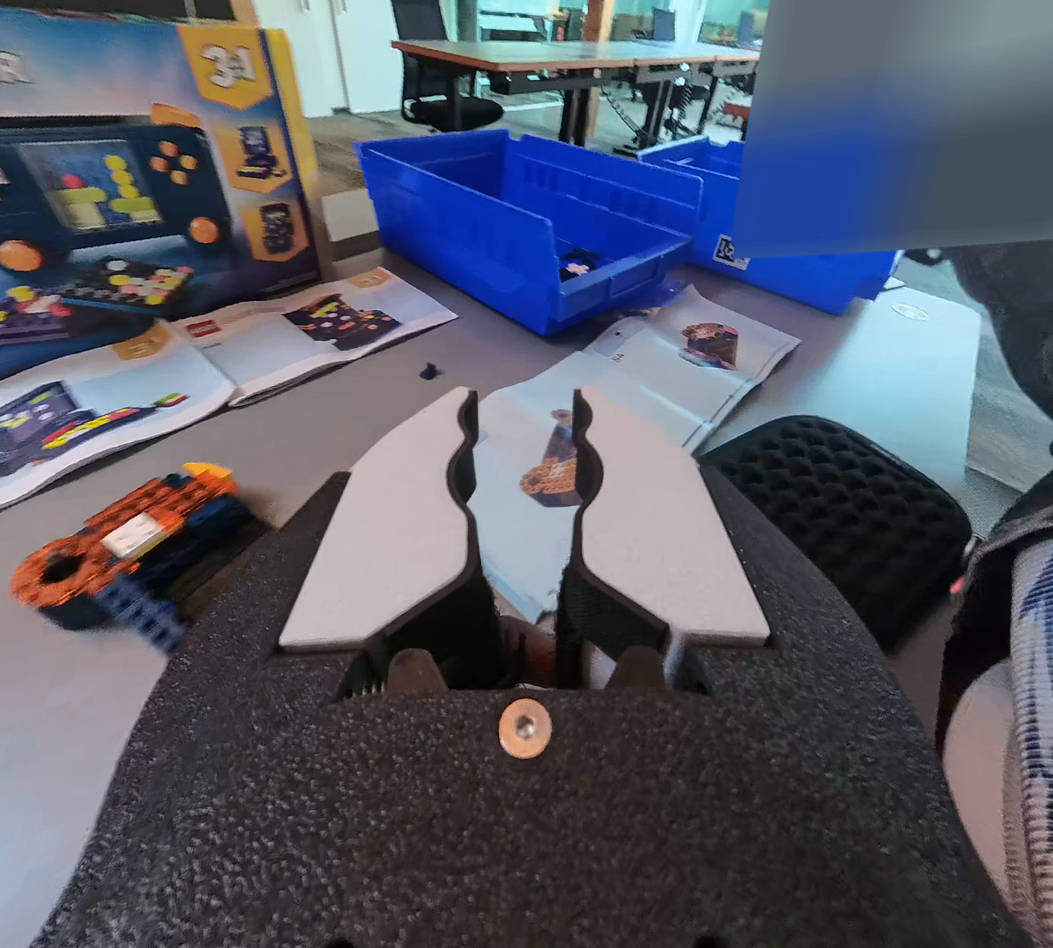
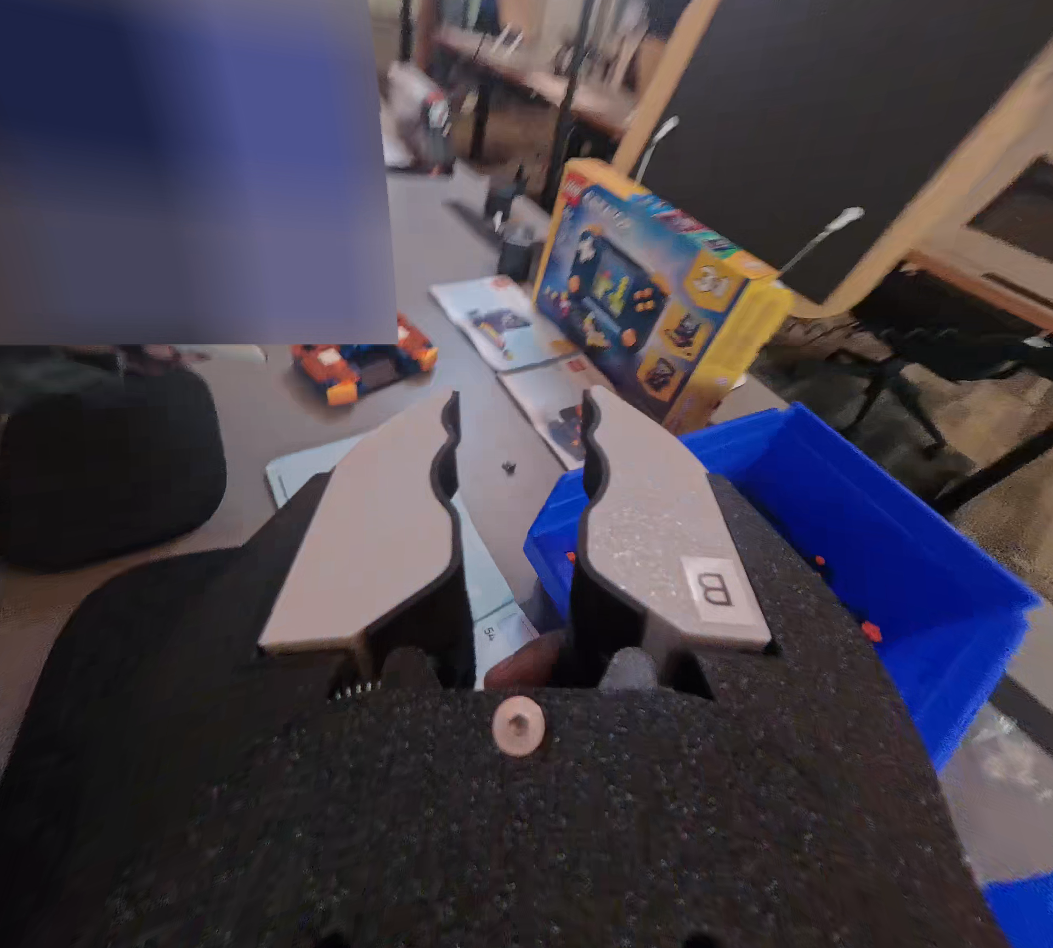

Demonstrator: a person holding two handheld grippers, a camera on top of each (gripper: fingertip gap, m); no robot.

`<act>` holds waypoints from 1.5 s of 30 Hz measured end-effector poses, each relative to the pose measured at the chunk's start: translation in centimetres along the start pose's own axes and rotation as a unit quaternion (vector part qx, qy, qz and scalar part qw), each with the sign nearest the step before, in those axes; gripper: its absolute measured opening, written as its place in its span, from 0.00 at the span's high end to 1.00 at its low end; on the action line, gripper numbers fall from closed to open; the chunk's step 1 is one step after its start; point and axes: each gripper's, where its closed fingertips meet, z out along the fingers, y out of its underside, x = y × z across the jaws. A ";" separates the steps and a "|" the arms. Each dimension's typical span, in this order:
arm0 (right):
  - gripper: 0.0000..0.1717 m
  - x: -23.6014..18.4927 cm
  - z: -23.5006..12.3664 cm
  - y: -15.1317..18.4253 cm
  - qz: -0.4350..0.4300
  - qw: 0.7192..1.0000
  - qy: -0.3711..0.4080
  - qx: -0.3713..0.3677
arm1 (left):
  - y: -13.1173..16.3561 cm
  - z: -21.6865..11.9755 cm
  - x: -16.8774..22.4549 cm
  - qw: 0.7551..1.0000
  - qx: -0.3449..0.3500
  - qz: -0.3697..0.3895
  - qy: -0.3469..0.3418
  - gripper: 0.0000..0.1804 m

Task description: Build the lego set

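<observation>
Brick model [image 1: 122, 539], orange and dark blue, sits on the grey table [image 1: 319, 442] left of our left gripper [image 1: 524, 410], whose jaws stand apart, bare, over an open booklet [image 1: 655, 379]. Our right gripper [image 2: 519, 410] gapes wider, also bare, beside a blue bin [image 2: 854, 550].

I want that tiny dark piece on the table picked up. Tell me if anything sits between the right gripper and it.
Nothing visible does. The right gripper is open and empty, and the dark piece lies alone on bare table, seen through the gap between its fingers. The blue bin sits off to the right.
</observation>
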 end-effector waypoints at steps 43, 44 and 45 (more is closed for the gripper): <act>1.00 -3.4 -5.2 23.4 0.062 0.958 -0.136 -0.245 | 9.4 14.9 5.0 0.950 -0.244 0.145 0.130 0.91; 1.00 -3.3 -5.2 23.6 0.064 0.957 -0.133 -0.248 | 9.5 14.9 5.0 0.949 -0.247 0.146 0.129 0.91; 1.00 -3.2 -5.3 23.8 0.064 0.956 -0.129 -0.254 | 9.6 14.9 5.0 0.948 -0.250 0.147 0.129 0.91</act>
